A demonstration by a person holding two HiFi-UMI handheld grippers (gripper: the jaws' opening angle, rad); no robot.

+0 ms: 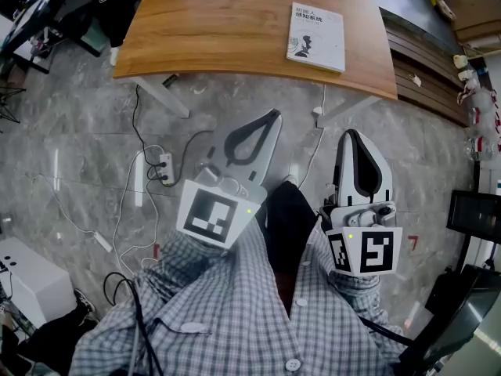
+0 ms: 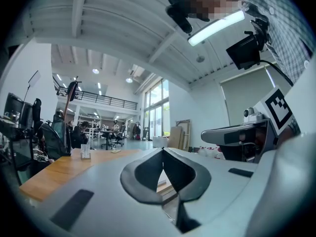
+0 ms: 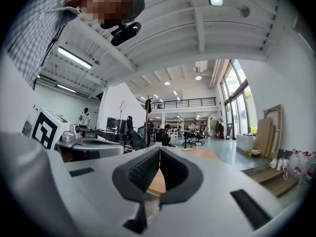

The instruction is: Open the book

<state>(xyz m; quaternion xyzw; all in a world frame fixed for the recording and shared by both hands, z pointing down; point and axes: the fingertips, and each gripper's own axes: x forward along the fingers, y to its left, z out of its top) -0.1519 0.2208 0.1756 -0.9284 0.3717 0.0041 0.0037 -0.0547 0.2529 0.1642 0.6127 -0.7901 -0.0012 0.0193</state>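
Note:
A closed book (image 1: 316, 37) with a pale cover lies on the wooden table (image 1: 211, 30), near its right front edge. Both grippers hang short of the table, over the floor. My left gripper (image 1: 272, 114) is shut and empty, its tip pointing toward the table's front edge. My right gripper (image 1: 350, 135) is also shut with nothing in it, pointing up toward the book from below it in the head view. In the left gripper view the shut jaws (image 2: 163, 151) face the table top (image 2: 64, 169). The right gripper view shows the shut tips (image 3: 159, 150) level with the table.
A power strip (image 1: 165, 168) and loose cables (image 1: 125, 210) lie on the grey floor under the table's front edge. Wooden planks (image 1: 427, 73) are stacked right of the table. A white box (image 1: 27, 280) stands at the left, a monitor (image 1: 476, 214) at the right.

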